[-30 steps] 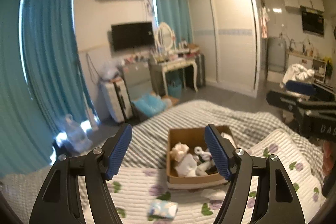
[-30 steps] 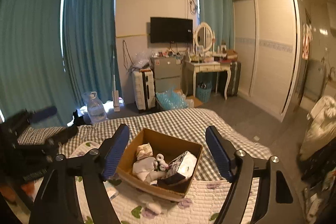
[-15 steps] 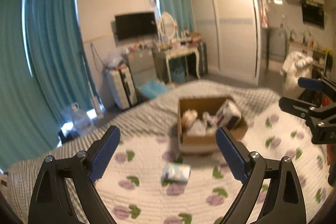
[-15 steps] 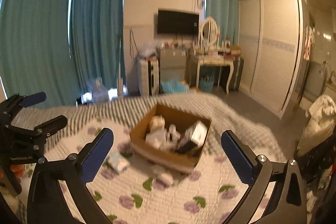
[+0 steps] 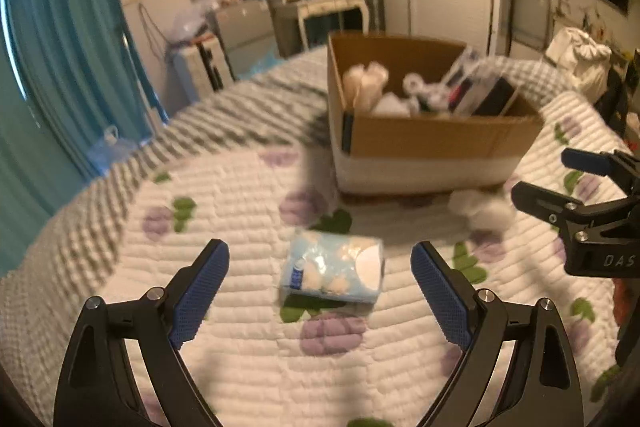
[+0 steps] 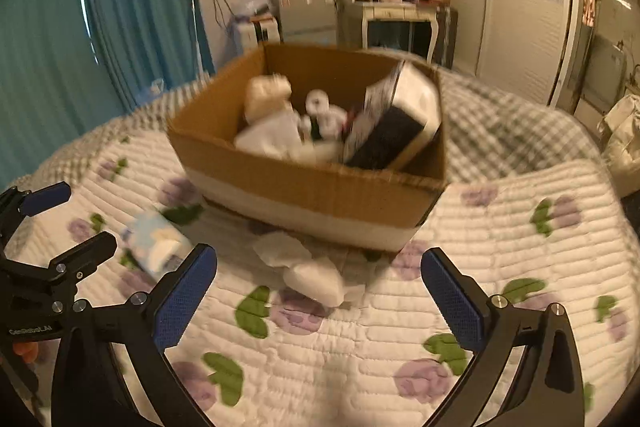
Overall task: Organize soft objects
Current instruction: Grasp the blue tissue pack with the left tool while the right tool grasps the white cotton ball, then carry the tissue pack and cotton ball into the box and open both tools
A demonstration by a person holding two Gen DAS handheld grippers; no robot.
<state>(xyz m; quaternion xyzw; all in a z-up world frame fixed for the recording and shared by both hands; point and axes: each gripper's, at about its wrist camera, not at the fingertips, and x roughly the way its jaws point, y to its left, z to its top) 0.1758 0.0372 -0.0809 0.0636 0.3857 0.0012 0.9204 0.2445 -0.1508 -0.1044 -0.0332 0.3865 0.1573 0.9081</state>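
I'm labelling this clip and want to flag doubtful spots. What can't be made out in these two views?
- Left wrist view: print on the tissue pack is smeared by motion blur.
- Right wrist view: the white soft lump before the cardboard box is blurred; cloth or paper, cannot tell.
- Both views: the box's bottom contents are hidden by its front wall.
- Left wrist view: the right gripper is cut off by the edge.

blurred: cardboard box (image 6: 320,187) contents, tissue pack (image 5: 334,273) print | cut off: both tongs' handles
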